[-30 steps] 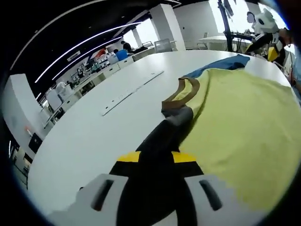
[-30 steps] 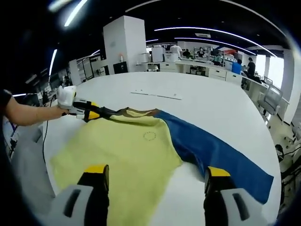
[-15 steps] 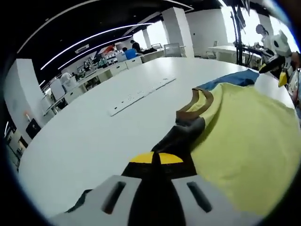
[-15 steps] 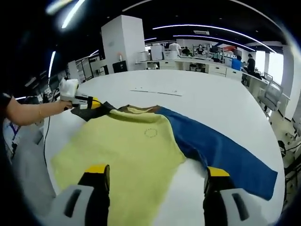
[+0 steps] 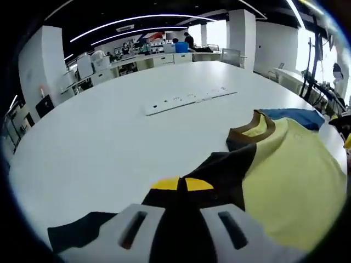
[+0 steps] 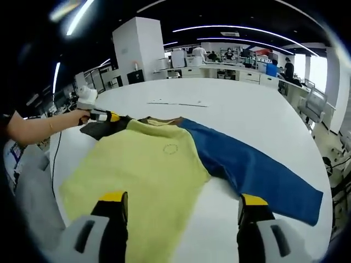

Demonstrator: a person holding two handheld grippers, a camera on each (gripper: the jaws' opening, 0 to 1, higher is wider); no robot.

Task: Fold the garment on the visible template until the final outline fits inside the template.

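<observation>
- Left gripper view, nearest: left hand-held gripper [image 5: 178, 183] with yellow-tipped jaws pressed together, clamped on the dark sleeve [image 5: 230, 164] of the garment [image 5: 290, 181].
- Just beyond the jaws: dark sleeve cloth bunched up and lifted off the white surface [image 5: 109, 137], running right into the yellow body.
- Farther right: brown collar [image 5: 249, 127] at the top of the yellow body, with a blue sleeve [image 5: 296, 116] past it near the far right edge.
- Mid-distance on the surface: a long white strip [image 5: 189, 100] lying flat, well apart from the garment.
- Far: office desks [image 5: 153, 55] and a white pillar [image 5: 46, 60] under ceiling light strips.
- Right gripper view, nearest: right hand-held gripper [image 6: 184, 205] with its jaws spread wide apart, holding nothing, poised over the near hem of the garment [image 6: 148, 175].
- Beyond: yellow body spread flat on the surface [image 6: 247, 109], blue sleeve [image 6: 258, 170] stretched out to the right, small round mark on the chest.
- Far left: left hand-held gripper [image 6: 109, 116] gripping the dark sleeve [image 6: 104, 127] at the garment's far left corner, held by a person's hand [image 6: 82, 114] with a bare forearm reaching in from the left.
- Template outline: cannot tell from either view.
</observation>
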